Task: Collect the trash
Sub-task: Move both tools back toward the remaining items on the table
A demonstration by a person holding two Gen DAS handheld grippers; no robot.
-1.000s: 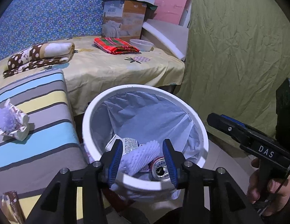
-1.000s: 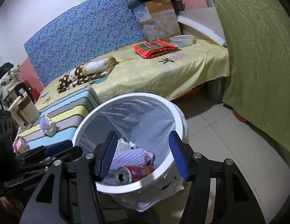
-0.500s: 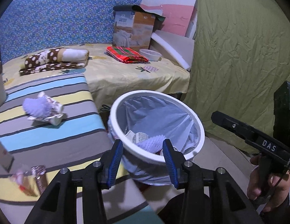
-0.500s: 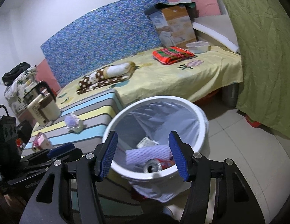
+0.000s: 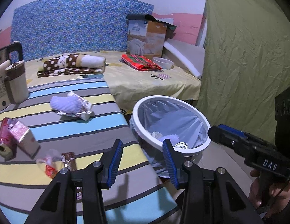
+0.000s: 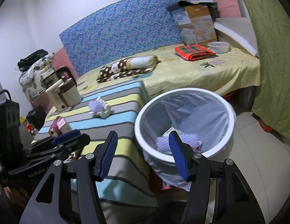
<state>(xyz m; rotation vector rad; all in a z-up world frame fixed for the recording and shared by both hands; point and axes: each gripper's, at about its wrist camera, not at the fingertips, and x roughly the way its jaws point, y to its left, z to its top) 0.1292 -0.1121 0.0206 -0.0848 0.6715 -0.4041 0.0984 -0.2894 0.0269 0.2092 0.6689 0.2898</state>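
Both tongs, left (image 5: 143,155) and right (image 6: 143,154), are hanging released and empty, since you are leaving the bin (image 5: 143,110) for wrappers (image 5: 73,106) near the striped worktop's (image 5: 79,130) far edge.

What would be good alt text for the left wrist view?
The open, empty left gripper hovers over a striped table scattered with trash, beside a lined white bin that holds some litter. The right gripper pokes in from the right.

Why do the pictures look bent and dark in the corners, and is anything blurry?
Both views come through fisheye lenses, hence curved edges and black corners. Left wrist: sharp, with shadows on the striped cloth under the left gripper. Right wrist: slightly smeared, notably the kettle.
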